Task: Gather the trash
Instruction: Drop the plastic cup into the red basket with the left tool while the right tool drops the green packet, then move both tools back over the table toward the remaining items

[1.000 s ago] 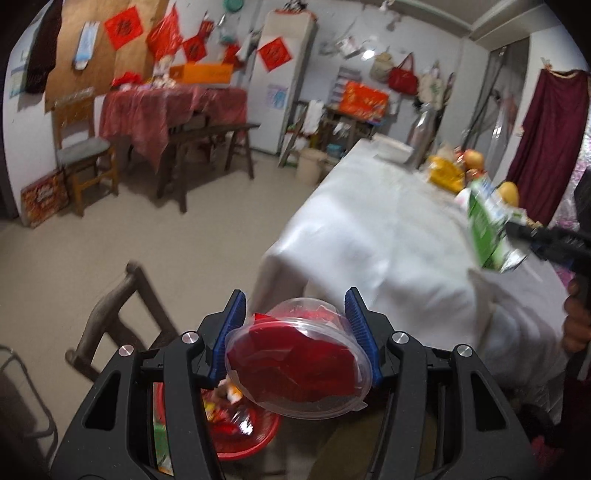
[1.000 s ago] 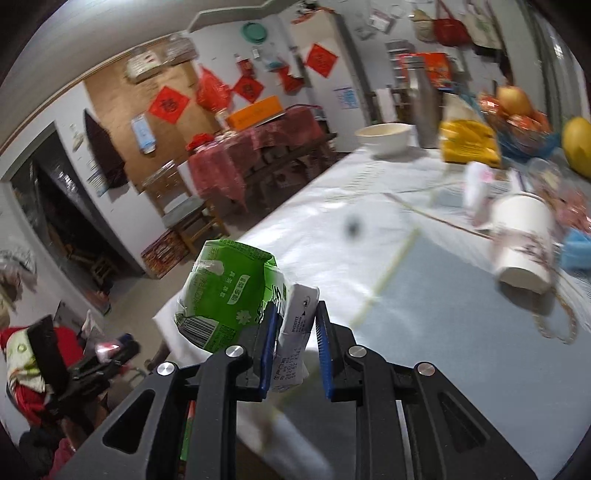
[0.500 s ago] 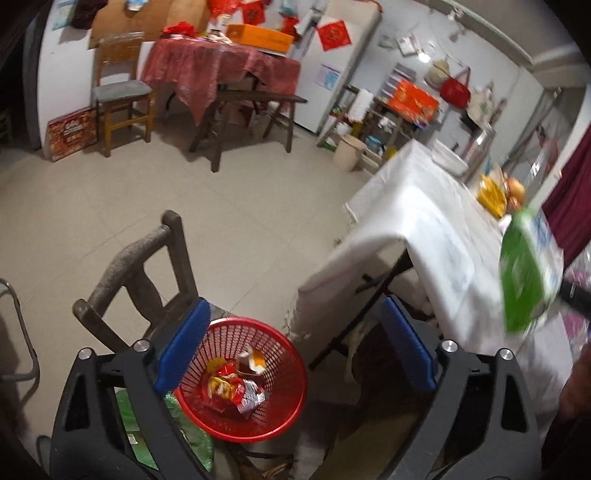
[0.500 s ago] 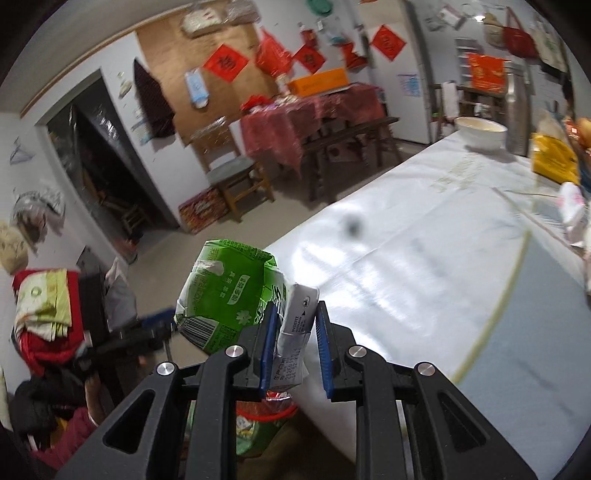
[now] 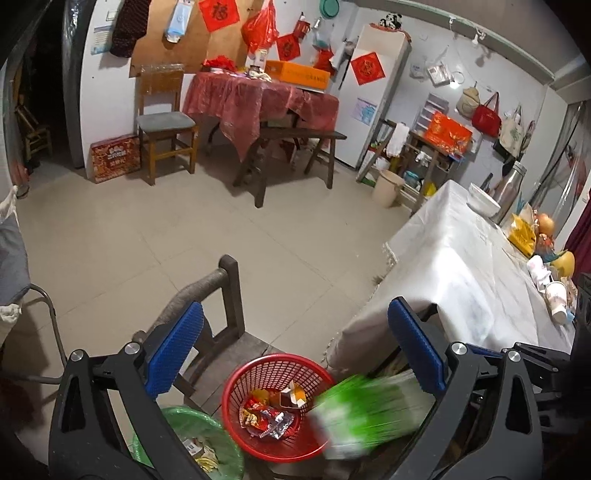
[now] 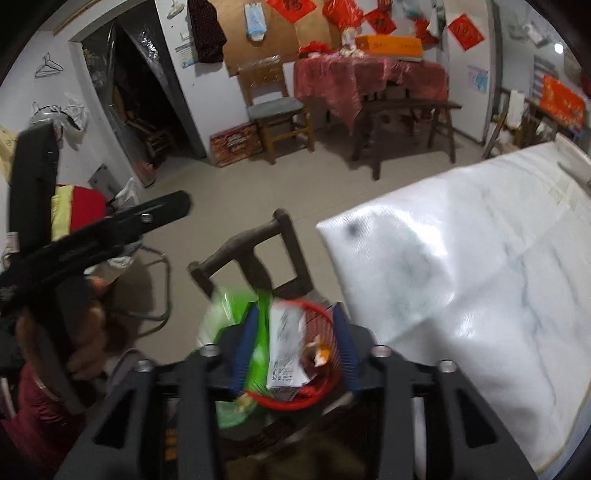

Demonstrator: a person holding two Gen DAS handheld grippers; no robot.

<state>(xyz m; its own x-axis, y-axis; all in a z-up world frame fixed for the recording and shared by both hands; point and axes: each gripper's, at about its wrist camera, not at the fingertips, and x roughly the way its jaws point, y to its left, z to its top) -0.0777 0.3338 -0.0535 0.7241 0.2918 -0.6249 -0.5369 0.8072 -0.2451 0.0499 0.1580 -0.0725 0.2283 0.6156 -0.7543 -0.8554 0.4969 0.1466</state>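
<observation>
left tool (image 5: 293,349): opening, empty | right tool (image 6: 295,347): opening, pads apart

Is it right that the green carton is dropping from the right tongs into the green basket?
No. The carton is over the red basket, not the green one; the left wrist view shows it. The right tongs are opening, carton loose between them.

Red diamond paper (image 5: 218,14) on brown wall board — one large Chinese character, reads as 福. Orange box (image 5: 297,75) on the red-draped table — dark lettering along its side, too small to read. Green carton (image 6: 284,347) — print blurred, unreadable.
</observation>
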